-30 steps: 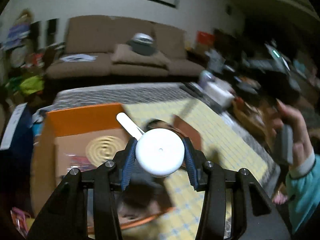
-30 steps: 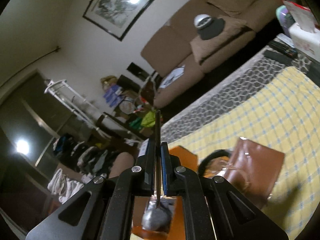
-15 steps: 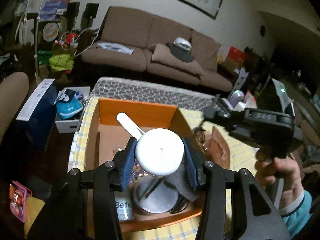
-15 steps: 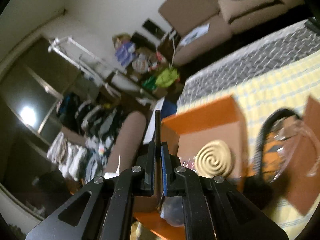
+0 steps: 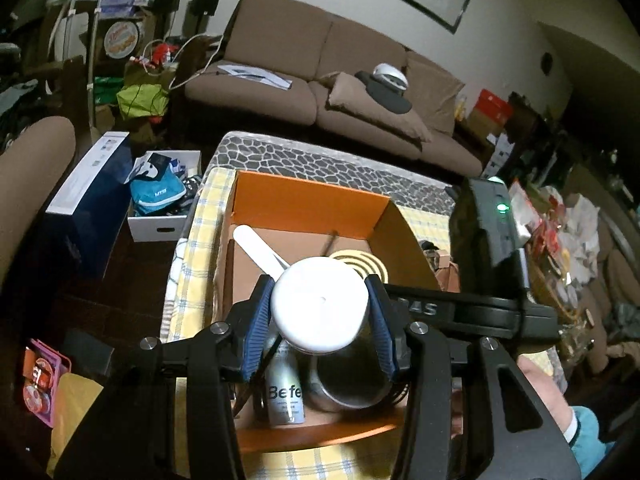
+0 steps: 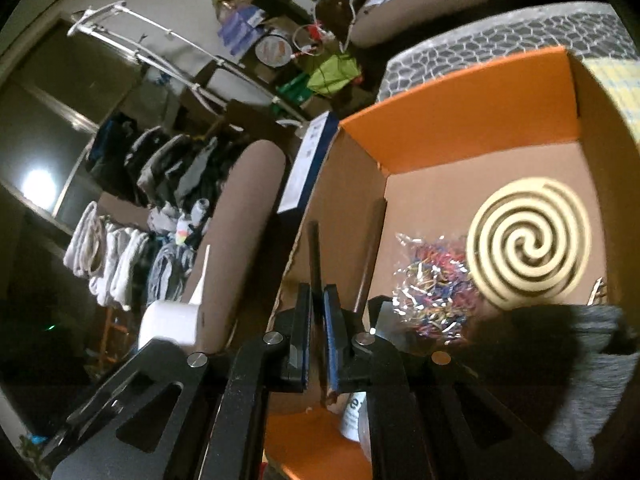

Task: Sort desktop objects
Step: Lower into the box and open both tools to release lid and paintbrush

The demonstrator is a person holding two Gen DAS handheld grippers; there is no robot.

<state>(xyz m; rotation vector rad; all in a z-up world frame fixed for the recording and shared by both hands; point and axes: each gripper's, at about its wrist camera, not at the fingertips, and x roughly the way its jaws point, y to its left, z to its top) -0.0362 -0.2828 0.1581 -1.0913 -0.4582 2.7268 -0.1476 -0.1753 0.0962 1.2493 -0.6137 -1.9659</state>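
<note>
My left gripper [image 5: 320, 312] is shut on a white round item with a long flat handle [image 5: 320, 306], held above the near end of the orange cardboard box [image 5: 312, 204]. My right gripper [image 6: 317, 344] is shut on a thin dark stick [image 6: 314, 256] and hangs over the box's left wall [image 6: 452, 120]. Inside the box lie a pale spiral coil [image 6: 528, 240], a bag of coloured bits [image 6: 432, 276], a small "Befe" bottle [image 5: 285, 396] and a metal cup [image 5: 348, 380]. The white item also shows in the right wrist view [image 6: 172, 320].
The box sits on a yellow checked cloth [image 5: 188, 272] over a table. A brown sofa [image 5: 320, 72] stands behind. A dark blue box [image 5: 88, 196] and a white box of clothes [image 5: 160, 200] lie on the floor at left. A brown chair arm [image 6: 240, 220] is beside the table.
Both grippers have swung left and come over the orange box. The right gripper now crosses in front of the left wrist view. Each keeps its hold.
</note>
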